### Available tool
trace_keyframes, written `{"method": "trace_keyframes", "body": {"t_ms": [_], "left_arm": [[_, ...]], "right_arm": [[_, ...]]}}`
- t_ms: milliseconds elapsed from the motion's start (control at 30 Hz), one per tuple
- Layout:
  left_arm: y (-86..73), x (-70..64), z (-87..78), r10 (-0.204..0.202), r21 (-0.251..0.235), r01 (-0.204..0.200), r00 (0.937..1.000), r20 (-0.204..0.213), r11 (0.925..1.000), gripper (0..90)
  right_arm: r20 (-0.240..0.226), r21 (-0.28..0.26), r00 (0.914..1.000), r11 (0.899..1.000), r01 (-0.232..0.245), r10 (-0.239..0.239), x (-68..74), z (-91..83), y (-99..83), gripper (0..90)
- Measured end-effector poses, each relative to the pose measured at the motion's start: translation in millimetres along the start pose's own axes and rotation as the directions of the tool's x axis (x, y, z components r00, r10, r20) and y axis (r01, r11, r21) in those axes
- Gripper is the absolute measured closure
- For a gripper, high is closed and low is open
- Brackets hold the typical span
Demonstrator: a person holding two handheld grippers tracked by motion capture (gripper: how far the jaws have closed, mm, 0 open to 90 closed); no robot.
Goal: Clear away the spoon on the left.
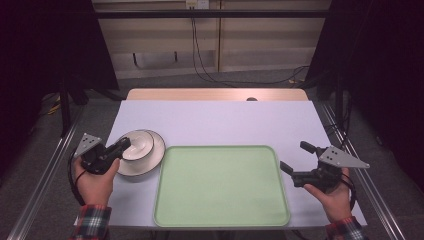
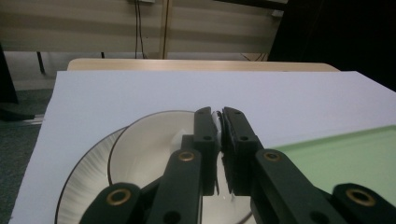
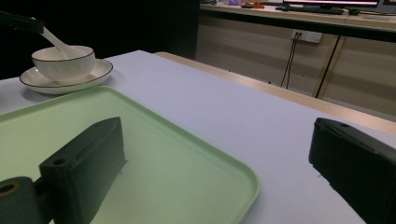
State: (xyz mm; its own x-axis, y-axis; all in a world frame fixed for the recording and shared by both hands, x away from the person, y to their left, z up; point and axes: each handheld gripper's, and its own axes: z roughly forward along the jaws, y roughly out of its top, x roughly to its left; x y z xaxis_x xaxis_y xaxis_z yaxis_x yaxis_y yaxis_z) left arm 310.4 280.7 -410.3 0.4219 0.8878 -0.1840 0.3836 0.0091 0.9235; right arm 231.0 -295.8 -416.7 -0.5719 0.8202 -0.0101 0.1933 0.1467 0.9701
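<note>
A white bowl point(image 1: 138, 145) with a dark rim stands on a white saucer point(image 1: 152, 161) at the table's left. A white spoon point(image 3: 55, 39) leans out of the bowl point(image 3: 63, 61), and my left gripper point(image 1: 124, 145) is shut on its handle point(image 2: 215, 117) just above the bowl point(image 2: 149, 149). A pale green tray point(image 1: 220, 185) lies in the middle with nothing on it. Beside its right edge my right gripper point(image 1: 294, 156) hangs open, its jaws wide apart and holding nothing. In the right gripper view the tray's corner point(image 3: 224, 177) lies between those jaws.
A lilac sheet point(image 1: 220, 120) covers the table, with a wooden strip point(image 1: 215, 94) at its far edge. Metal rails point(image 1: 45, 175) run along both sides. Cables point(image 1: 200, 60) hang down the wall behind. The saucer point(image 2: 84, 186) sits close to the tray's left edge point(image 2: 336, 154).
</note>
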Motion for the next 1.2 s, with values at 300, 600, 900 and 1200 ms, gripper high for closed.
{"method": "trace_keyframes", "body": {"t_ms": [300, 600, 900, 1200], "left_arm": [[7.8, 1.0, 13.9, -0.005, -0.027, 0.004, 0.9997, -0.022, 0.9996, 84.7], [7.3, 3.1, 26.2, -0.003, -0.049, 0.0, 0.9989, -0.047, 0.9988, 84.6], [9.2, 5.2, 37.1, -0.013, -0.06, 0.009, 0.9981, -0.06, 0.9982, 84.8], [10.1, 5.6, 43.0, -0.019, -0.069, 0.015, 0.9983, -0.055, 0.9975, 85.0]], "right_arm": [[-0.001, -0.003, 1.0, 1.0, -0.004, 0.004, 0.3, -0.2, 0.2, 3.1], [-0.005, -0.008, 1.0, 1.0, -0.001, 0.001, -0.4, -0.5, 0.2, 3.1], [-0.005, -0.004, 1.0, 1.0, 0.0, 0.0, -1.3, -1.0, -0.1, 3.0], [-0.001, -0.002, 1.0, 1.0, -0.004, 0.004, -1.2, -1.2, -0.6, 3.0]]}}
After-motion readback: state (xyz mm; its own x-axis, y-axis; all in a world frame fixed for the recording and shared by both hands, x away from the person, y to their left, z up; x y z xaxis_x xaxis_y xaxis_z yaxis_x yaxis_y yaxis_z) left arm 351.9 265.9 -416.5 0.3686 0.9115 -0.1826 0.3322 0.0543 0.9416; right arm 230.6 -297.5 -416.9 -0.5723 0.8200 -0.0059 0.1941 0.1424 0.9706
